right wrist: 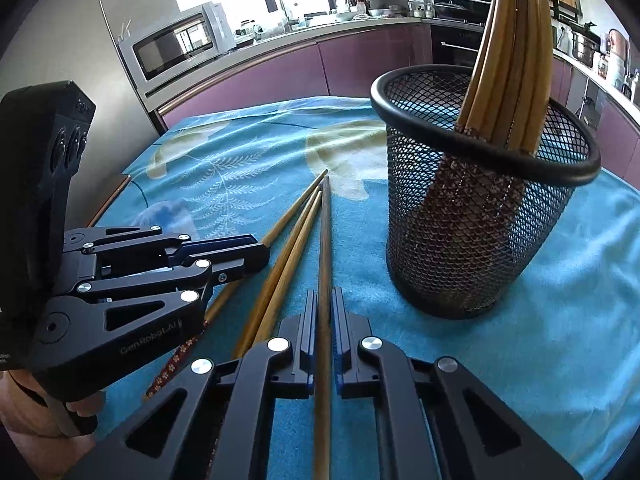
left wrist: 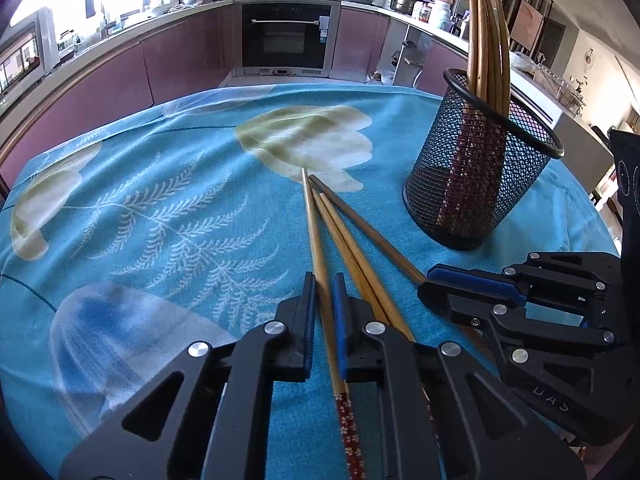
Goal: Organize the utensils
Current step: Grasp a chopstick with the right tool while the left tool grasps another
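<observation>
Several wooden chopsticks lie on the blue floral tablecloth (left wrist: pixel 160 208). My left gripper (left wrist: pixel 323 292) is shut on one chopstick (left wrist: pixel 316 236) with a red patterned end. My right gripper (right wrist: pixel 324 304) is shut on a darker chopstick (right wrist: pixel 325 232); it also shows in the left wrist view (left wrist: pixel 432 280). Two more chopsticks (left wrist: pixel 352 248) lie between them, also seen in the right wrist view (right wrist: pixel 288 264). A black mesh cup (left wrist: pixel 480 176) holding several upright chopsticks (left wrist: pixel 486 40) stands to the right, close in the right wrist view (right wrist: pixel 480 216).
The table's far edge (left wrist: pixel 280 86) faces purple kitchen cabinets and an oven (left wrist: pixel 286 36). A microwave (right wrist: pixel 176 46) stands at the left. The left gripper's body (right wrist: pixel 120 292) sits close beside the right gripper.
</observation>
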